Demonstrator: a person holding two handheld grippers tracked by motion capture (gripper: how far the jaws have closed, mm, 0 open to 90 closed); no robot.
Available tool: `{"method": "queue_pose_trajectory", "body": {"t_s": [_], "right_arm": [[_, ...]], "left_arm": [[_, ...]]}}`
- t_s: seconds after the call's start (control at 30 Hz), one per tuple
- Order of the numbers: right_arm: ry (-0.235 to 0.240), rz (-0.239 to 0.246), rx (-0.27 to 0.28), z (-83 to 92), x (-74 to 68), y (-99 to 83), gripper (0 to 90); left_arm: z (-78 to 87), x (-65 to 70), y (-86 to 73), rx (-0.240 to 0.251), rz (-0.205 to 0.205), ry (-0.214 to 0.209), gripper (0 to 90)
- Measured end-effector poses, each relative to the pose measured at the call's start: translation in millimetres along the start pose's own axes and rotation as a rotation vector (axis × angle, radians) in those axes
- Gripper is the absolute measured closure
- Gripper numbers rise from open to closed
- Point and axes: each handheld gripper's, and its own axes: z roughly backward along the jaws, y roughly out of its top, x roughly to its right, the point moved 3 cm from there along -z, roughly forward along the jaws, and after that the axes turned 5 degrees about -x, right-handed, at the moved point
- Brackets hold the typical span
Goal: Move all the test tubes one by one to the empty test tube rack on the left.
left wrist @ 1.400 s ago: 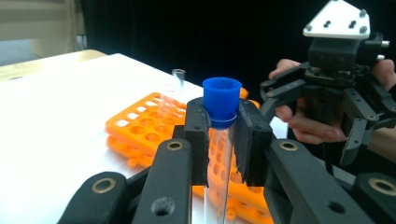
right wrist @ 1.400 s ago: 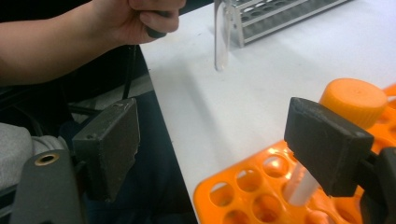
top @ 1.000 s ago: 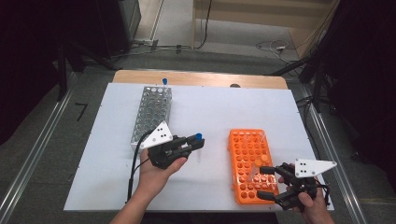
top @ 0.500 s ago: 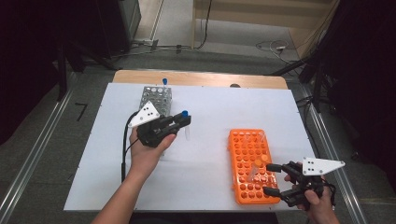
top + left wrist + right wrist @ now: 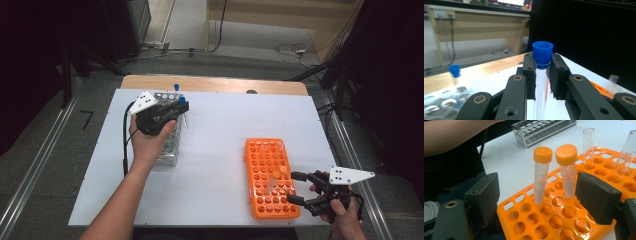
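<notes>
My left gripper (image 5: 181, 103) is shut on a clear tube with a blue cap (image 5: 542, 55), held upright above the far end of the metal rack (image 5: 170, 149). The tube's body (image 5: 185, 119) hangs below the jaws. A second blue-capped tube (image 5: 176, 88) stands in the rack's far end, also in the left gripper view (image 5: 454, 71). My right gripper (image 5: 296, 188) is open at the near right side of the orange rack (image 5: 260, 150). In the right gripper view (image 5: 540, 197), two orange-capped tubes (image 5: 541, 170) (image 5: 567, 165) stand in the rack between and just ahead of the untouching pads.
Two uncapped clear tubes (image 5: 588, 142) (image 5: 627, 152) stand farther along the orange rack (image 5: 544, 220). The metal rack (image 5: 541, 130) lies across the white table (image 5: 220, 130). A wooden strip (image 5: 215, 85) edges the table's far side, and black curtains flank the floor beyond.
My left gripper carried the blue-capped tube from the table's middle up and left to the metal rack's far end. The right gripper shifted slightly to the right, jaws still apart.
</notes>
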Motion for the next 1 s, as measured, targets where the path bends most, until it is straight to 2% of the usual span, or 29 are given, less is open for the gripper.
{"method": "queue_pose_trajectory", "body": {"t_s": [0.07, 0.27, 0.6, 0.67, 0.87, 1.0], "right_arm": [[-0.004, -0.006, 0.003, 0.7, 2.0, -1.4, 18.0], [-0.018, -0.017, 0.010, 1.8, 6.8, -4.0, 18.0], [-0.036, -0.034, 0.018, 4.0, 12.3, -7.2, 17.9], [-0.040, -0.042, 0.021, 4.7, 13.6, -8.1, 17.9], [-0.044, -0.048, 0.026, 5.4, 15.0, -9.0, 17.9], [-0.048, -0.052, 0.025, 5.3, 15.6, -10.0, 17.6]], "left_arm": [[-2.1, -7.6, 1.3, 0.006, 0.017, 0.016, 77.0], [-10.7, -24.4, 6.4, 0.015, 0.018, 0.067, 77.0], [-30.2, -50.5, 11.1, 0.022, 0.023, 0.191, 77.0], [-34.4, -56.7, 11.5, 0.027, 0.037, 0.210, 77.0], [-45.9, -70.3, 9.2, 0.040, 0.075, 0.247, 77.0], [-53.5, -75.5, 7.4, 0.036, 0.073, 0.271, 77.1]]}}
